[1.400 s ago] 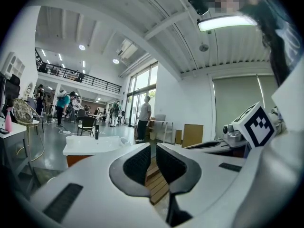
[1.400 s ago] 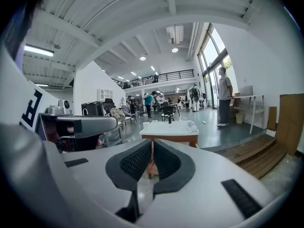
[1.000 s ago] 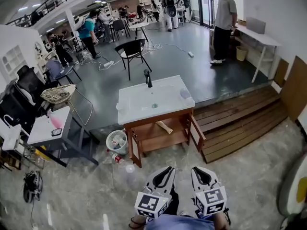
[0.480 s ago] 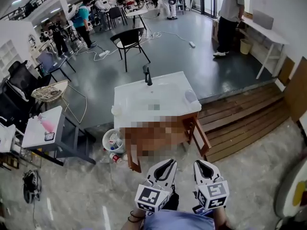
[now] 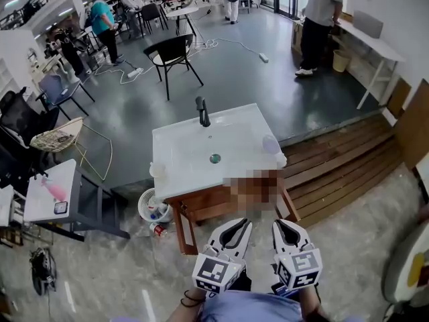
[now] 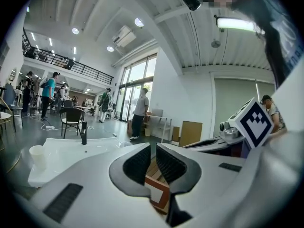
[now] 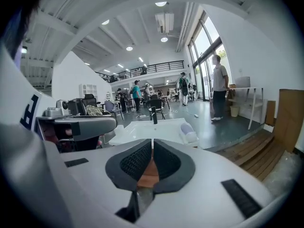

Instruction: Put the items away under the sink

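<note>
Head view, looking steeply down: the left tongs [image 5: 240,228] and right tongs [image 5: 281,227] sit side by side at 6 o'clock in the frame, each carrying a marker cube and pointing toward 12 o'clock at the sink unit, which they do not touch. The white tabletop [image 5: 181,156] of that unit lies at frame centre, with a black faucet [image 5: 202,111] at its 12 o'clock edge. The task's items are a white cup [image 5: 157,170] at the tabletop's 8 o'clock corner and a pale, lavender-tinted container [image 5: 271,144] at its 3 o'clock edge. The wooden cabinet [image 5: 201,208] stands beneath the tabletop, and a door leaf [image 5: 187,232] hangs open at its 7 o'clock corner. A white wastebasket [image 5: 153,206] stands on the floor at 9 o'clock from the cabinet, with a red can [image 5: 158,229] just beside it. A wooden platform [image 5: 342,163] lies at 3 o'clock, a black chair [image 5: 171,51] at 11 o'clock and a standing person [image 5: 316,19] at 1 o'clock. Left gripper view: the left tongs [image 6: 153,148] are drawn together to a thin slit with nothing between the pads. Right gripper view: the right tongs [image 7: 152,144] are clenched tip to tip and empty.
</note>
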